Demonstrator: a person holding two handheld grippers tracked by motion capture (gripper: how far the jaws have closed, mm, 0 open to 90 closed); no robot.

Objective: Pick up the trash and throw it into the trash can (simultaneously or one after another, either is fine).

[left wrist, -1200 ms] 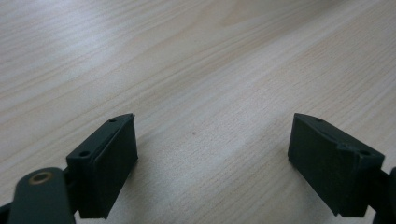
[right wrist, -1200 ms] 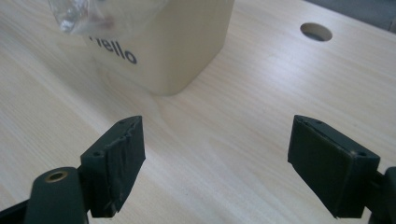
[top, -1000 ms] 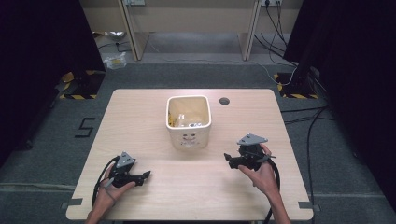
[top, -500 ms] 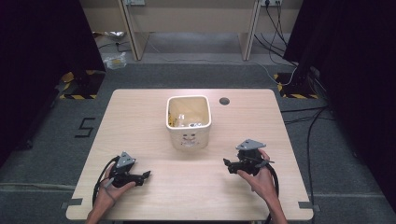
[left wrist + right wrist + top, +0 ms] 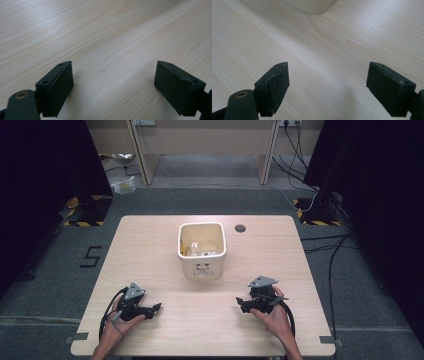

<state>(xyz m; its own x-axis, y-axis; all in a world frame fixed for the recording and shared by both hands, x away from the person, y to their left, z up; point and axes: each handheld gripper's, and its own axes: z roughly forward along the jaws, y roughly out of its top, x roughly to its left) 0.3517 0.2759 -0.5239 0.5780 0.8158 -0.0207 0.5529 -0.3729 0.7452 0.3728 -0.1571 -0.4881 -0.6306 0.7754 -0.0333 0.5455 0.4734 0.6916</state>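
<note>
- We see a light wooden table [image 5: 150, 250] with a plain grain; in both gripper views its top runs bare and pale.
- We note a small dark round hole [image 5: 240, 228] in the tabletop near the far edge, right of the middle.
- We see grey carpet [image 5: 200, 200] all around the table.
- We spot a black figure 5 [image 5: 92, 256] marked on the carpet left of the table.
- We see yellow-and-black striped tape [image 5: 80, 215] on the floor at far left, and more [image 5: 315, 216] at far right.
- We note black cables [image 5: 330, 265] trailing over the carpet on the right.
- We see crumpled clear plastic [image 5: 122, 185] beside the wooden furniture [image 5: 200, 140] at the back.
- Dark curtains [image 5: 45, 160] close both sides.
</note>
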